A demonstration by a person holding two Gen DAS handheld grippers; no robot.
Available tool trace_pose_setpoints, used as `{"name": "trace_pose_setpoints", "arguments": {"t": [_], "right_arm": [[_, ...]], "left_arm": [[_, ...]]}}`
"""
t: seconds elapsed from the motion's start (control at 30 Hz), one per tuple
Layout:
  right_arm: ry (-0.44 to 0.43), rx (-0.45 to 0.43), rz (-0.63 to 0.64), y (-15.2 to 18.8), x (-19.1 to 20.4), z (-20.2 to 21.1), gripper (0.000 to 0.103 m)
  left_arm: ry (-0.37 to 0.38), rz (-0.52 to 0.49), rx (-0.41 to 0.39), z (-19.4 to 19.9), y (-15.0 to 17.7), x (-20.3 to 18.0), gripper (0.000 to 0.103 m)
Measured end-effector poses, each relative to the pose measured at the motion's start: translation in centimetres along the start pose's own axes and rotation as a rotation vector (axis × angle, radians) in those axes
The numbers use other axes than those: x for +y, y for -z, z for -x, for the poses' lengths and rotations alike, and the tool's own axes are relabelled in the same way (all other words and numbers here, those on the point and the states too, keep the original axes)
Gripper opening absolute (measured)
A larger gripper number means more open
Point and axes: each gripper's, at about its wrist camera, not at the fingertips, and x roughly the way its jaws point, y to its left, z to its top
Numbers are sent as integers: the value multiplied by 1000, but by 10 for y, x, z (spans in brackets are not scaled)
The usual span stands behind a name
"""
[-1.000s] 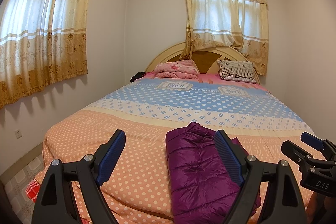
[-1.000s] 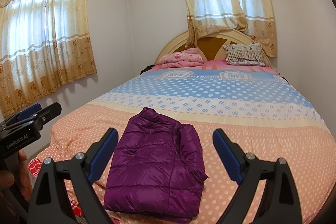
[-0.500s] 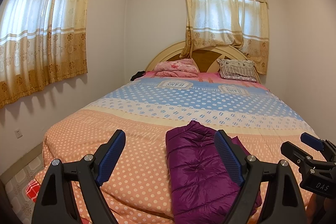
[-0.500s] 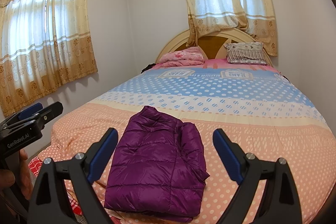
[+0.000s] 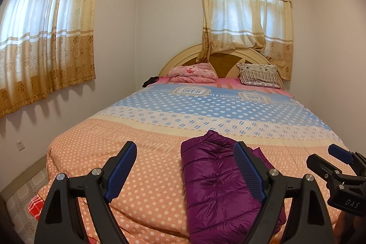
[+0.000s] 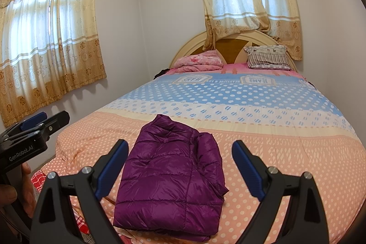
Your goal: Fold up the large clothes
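We hold both tongs back from the foot of the bed (image 6: 297, 152), neither one on anything. The left gripper (image 5: 185, 166) stands wide open and empty at the bottom of its own view, with bedspread showing between its pads; the right gripper (image 6: 180, 164) is just as wide and empty, the jacket (image 6: 173, 177) lying beyond its gap, lower centre of the right view.

The jacket looks already folded into a compact purple block near the foot edge of the bed. We judge the fold close to done, so most risks now are of undoing it.

- Puffy quilted fabric tends to spring back; the loose flap at the block's right side could lift and unfold by itself.
- The shell looks slick, so a pinch on one layer only would likely slip or drag the top layer off the stack.
- The block's near edge sits at the mattress edge; a push toward us could tip it onto the floor.
- The tongs are near each other, so reaching in together could knock one against the other.
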Motion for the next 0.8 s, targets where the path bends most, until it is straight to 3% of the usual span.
{"name": "trace_pose_setpoints", "arguments": {"t": [0.8], "right_arm": [[1, 3, -1, 2, 4, -1, 94]], "left_arm": [[-18, 12, 23, -4, 3, -6, 87]]}}
